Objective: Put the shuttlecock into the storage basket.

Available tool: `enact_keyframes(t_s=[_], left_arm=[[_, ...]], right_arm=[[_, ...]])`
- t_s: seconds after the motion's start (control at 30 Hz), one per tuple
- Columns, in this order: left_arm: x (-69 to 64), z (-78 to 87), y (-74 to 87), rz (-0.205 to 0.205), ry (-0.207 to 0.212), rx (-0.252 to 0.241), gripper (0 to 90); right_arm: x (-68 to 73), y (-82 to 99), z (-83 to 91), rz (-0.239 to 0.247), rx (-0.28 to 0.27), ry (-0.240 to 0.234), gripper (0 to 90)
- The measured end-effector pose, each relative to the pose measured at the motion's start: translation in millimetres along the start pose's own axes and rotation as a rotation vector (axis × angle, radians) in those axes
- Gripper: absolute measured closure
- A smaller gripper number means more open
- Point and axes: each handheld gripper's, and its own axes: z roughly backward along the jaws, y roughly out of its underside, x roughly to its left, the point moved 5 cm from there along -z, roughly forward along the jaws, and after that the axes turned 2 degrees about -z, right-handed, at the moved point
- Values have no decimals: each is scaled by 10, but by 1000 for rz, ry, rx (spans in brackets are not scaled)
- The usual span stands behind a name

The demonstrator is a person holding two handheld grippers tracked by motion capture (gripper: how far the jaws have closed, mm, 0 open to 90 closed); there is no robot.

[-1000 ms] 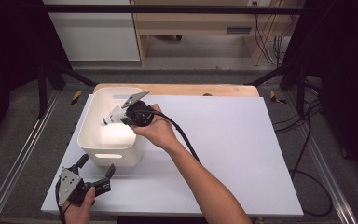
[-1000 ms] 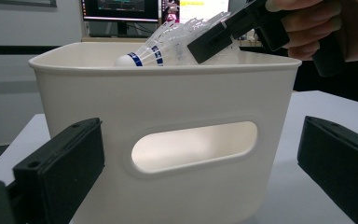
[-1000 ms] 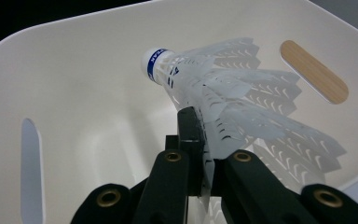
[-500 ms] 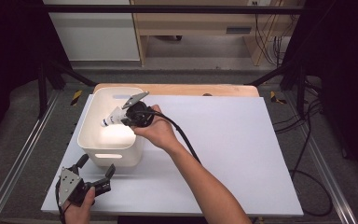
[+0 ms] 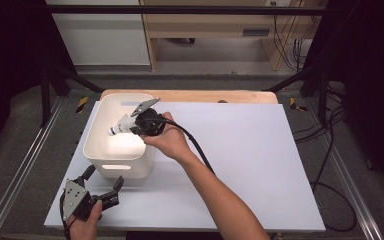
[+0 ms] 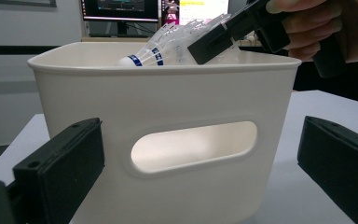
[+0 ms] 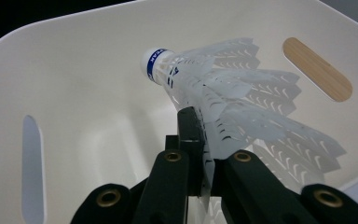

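Over the white bin [image 5: 100,150], shuttlecock [image 5: 120,125] pinched by its skirt in the right gripper [image 5: 131,125], jaws clamped on the thin feathers.

Held above the bin's open mouth, long axis tilted, cork nose aimed away from the jaws and down toward the far-left wall, skirt flaring back. Could slip or spin free, so slight a bite on springy plastic; could bounce off the rim [image 7: 65,21] if let go too high. Left gripper [image 5: 101,184] wide apart, holding nothing, just before the handle slot [image 6: 193,145].
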Motion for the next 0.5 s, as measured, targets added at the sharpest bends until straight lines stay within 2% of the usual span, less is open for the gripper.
enact_keyframes(t_s=[0.5], left_arm=[[1,0,-2,-1,0,-2,6]], right_arm=[[1,-8,4,-1,6,0,895]])
